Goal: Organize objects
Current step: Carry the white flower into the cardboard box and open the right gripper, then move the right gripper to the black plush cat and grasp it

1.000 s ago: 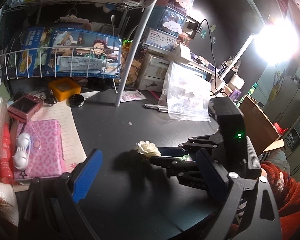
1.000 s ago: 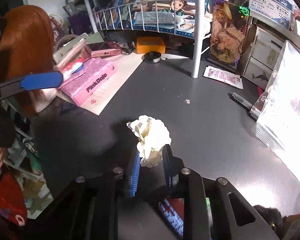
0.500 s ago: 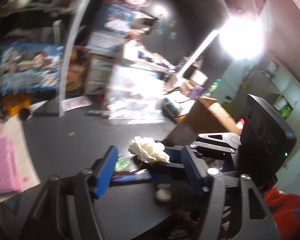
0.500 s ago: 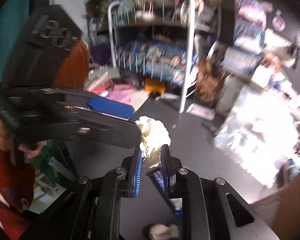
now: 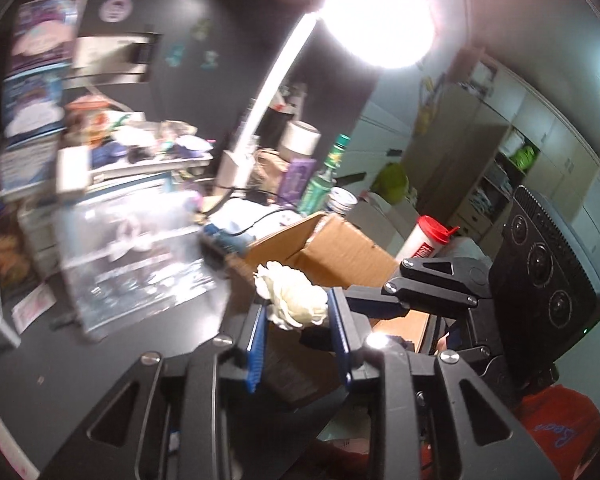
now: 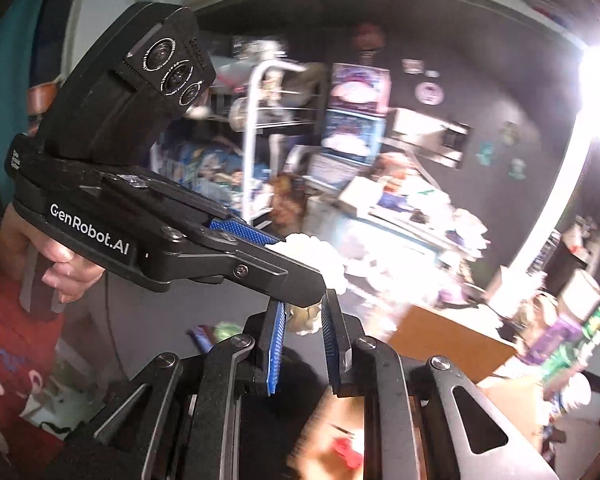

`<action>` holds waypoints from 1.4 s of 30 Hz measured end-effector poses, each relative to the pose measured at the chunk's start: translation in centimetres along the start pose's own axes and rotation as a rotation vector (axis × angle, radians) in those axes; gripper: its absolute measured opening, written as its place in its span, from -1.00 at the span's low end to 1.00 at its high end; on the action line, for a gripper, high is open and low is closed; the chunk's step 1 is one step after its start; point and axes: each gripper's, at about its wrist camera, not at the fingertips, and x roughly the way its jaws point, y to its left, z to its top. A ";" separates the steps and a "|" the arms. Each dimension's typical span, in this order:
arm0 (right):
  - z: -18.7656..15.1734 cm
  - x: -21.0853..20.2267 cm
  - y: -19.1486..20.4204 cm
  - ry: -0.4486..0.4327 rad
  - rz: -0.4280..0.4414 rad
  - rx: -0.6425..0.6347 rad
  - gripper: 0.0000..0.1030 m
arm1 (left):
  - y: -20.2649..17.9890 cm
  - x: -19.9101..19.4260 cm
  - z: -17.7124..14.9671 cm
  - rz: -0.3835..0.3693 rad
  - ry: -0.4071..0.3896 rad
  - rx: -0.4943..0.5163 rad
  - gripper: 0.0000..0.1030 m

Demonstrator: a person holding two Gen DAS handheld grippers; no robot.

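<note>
Both grippers have risen off the dark desk since the earlier frames. Left gripper [image 5: 298, 330] jaws, just closing, now pinch the white flower [image 5: 294, 300] from both sides. Right gripper [image 6: 302, 318] jaws stay clamped narrowly on its lower part. Behind the flower stands an open cardboard box [image 5: 340, 248].

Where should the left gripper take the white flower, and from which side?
Low on the flower, across its sides, coming from below: the head is soft and rounded, its base likely firmer. The left gripper has just been closing its jaws with the flower between them; the right gripper pinches its underside.
</note>
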 end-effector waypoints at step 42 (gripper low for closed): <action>0.1 2.4 6.5 0.055 0.184 0.088 -0.30 | 4.7 -8.8 -5.8 0.353 -0.163 -0.011 0.67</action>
